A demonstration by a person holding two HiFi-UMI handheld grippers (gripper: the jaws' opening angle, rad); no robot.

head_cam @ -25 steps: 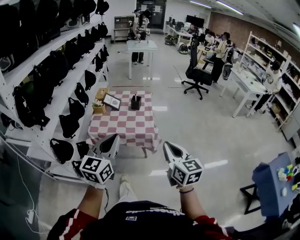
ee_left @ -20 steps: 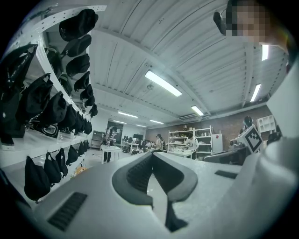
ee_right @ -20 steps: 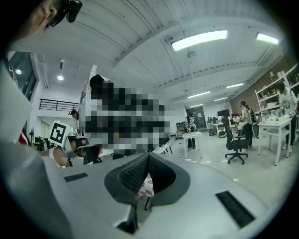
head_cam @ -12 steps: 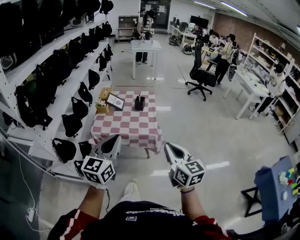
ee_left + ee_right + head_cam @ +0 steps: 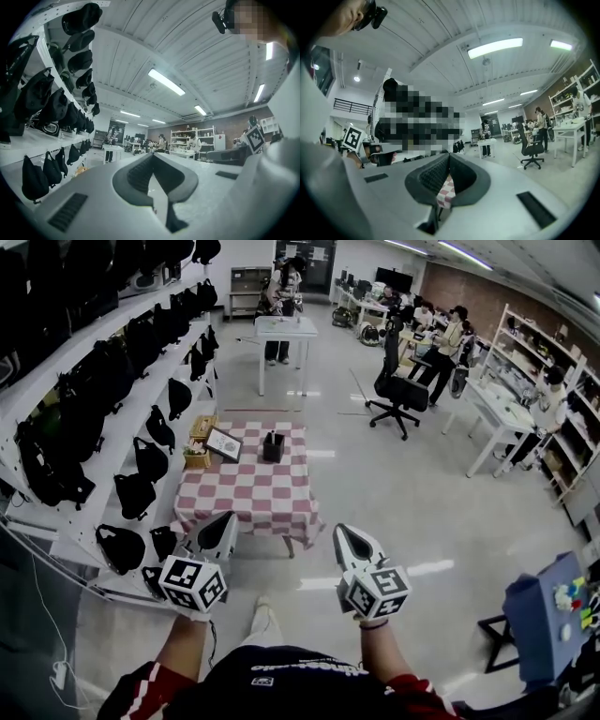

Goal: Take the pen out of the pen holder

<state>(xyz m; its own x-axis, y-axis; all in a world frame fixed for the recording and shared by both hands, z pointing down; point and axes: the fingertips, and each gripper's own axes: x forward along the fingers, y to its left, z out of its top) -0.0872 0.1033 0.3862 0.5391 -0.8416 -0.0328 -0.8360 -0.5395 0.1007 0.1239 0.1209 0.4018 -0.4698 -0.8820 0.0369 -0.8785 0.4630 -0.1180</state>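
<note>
A long rack of black bags (image 5: 94, 381) fills the 9 to 11 o'clock side. The red-checked tabletop (image 5: 246, 493) stands at 12 o'clock, well apart from both grippers. The left gripper (image 5: 225, 519) and right gripper (image 5: 342, 532) are each pressed together on nothing. On the tabletop a picture frame (image 5: 223, 442) leans at 11 o'clock. The black pen holder (image 5: 273, 446) stands at 1 o'clock, its pen too small to make out.

Left arm (image 5: 176, 654) and right arm (image 5: 386, 659) stretched forward, left gripper (image 5: 223, 521) and right gripper (image 5: 347, 538) level, side by side, fingers closed together, empty
</note>
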